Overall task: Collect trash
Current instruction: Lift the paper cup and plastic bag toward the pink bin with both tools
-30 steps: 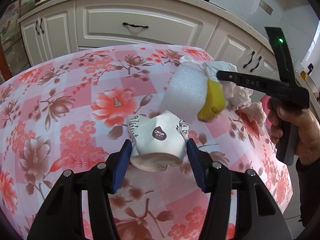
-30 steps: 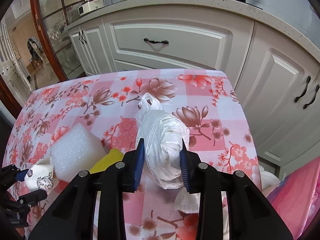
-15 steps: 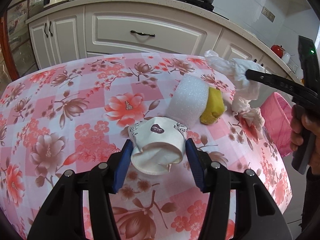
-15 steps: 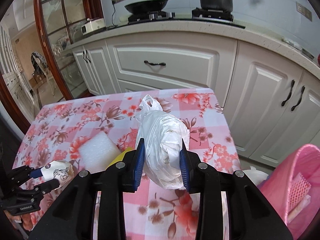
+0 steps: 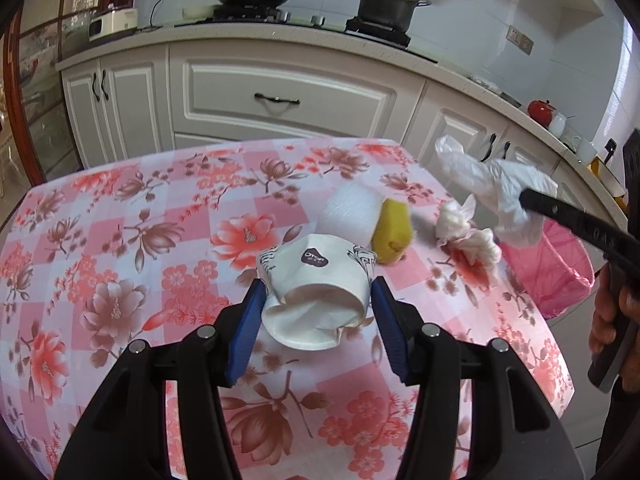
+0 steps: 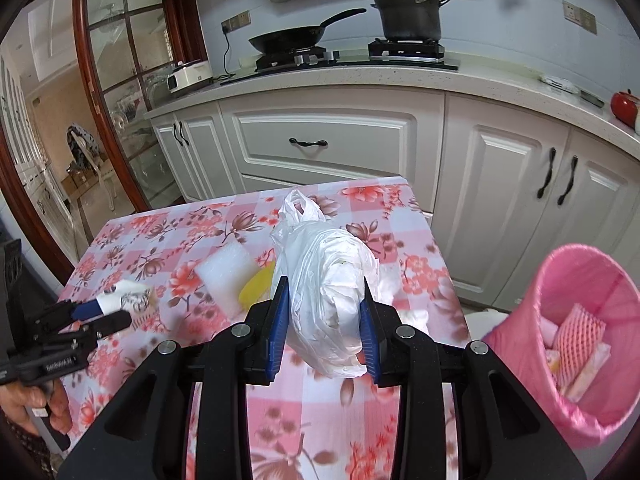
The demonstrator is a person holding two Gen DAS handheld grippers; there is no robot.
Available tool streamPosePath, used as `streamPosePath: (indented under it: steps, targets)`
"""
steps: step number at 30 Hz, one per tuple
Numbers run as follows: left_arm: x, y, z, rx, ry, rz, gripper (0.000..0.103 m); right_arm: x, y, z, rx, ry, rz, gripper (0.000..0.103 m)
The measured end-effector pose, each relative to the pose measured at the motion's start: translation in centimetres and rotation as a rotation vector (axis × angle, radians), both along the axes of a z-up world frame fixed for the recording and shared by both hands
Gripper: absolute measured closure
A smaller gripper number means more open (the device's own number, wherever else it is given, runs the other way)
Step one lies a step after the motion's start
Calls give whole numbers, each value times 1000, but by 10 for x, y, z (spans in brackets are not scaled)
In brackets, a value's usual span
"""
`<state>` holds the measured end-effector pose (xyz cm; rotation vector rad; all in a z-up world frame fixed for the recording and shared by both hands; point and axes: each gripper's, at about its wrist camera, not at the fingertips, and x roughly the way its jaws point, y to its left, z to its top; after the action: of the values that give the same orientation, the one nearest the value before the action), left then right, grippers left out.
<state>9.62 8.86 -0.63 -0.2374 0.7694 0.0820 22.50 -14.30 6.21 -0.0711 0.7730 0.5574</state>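
My left gripper point(image 5: 316, 304) is shut on a crushed white paper cup point(image 5: 316, 284) and holds it above the floral table point(image 5: 120, 240). My right gripper point(image 6: 323, 312) is shut on a crumpled white plastic bag point(image 6: 328, 280), lifted over the table's right side; the bag also shows in the left wrist view point(image 5: 492, 184). A pink trash bin point(image 6: 580, 340) with some trash inside stands beside the table at the right, also in the left wrist view point(image 5: 548, 264). A white foam block point(image 5: 352, 212), a yellow sponge point(image 5: 392, 236) and crumpled tissue point(image 5: 468, 232) lie on the table.
White kitchen cabinets point(image 6: 328, 144) and a counter with a stove, pan and pot stand behind the table. A glass-paned wooden door point(image 6: 104, 92) is at the left. The table's right edge borders the bin.
Both grippers have risen with their loads. The right gripper has moved the bag rightward toward the bin, which now shows fully in the right wrist view.
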Motion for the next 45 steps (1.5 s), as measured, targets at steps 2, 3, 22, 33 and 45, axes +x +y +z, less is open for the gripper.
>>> streamPosePath:
  steps: [2,3,22,33,45]
  targets:
    - [-3,-5,7,7,-15,-5,51,-6,-9,3,8,-4,-10,71]
    - [-4,-8,11,11,-22,-8,51,-8,-13,5,11,-6,-13,71]
    - [19,-77,52,68,-85,-123,51,-20,-122,25,55,-54,-185,71]
    - [48,-127,61,84,-93,-217,51,-16,-167,25,72,-61,-265,71]
    - [80,-191,75,103,-110,-329,50,-4,-215,16,76,-56,-352,71]
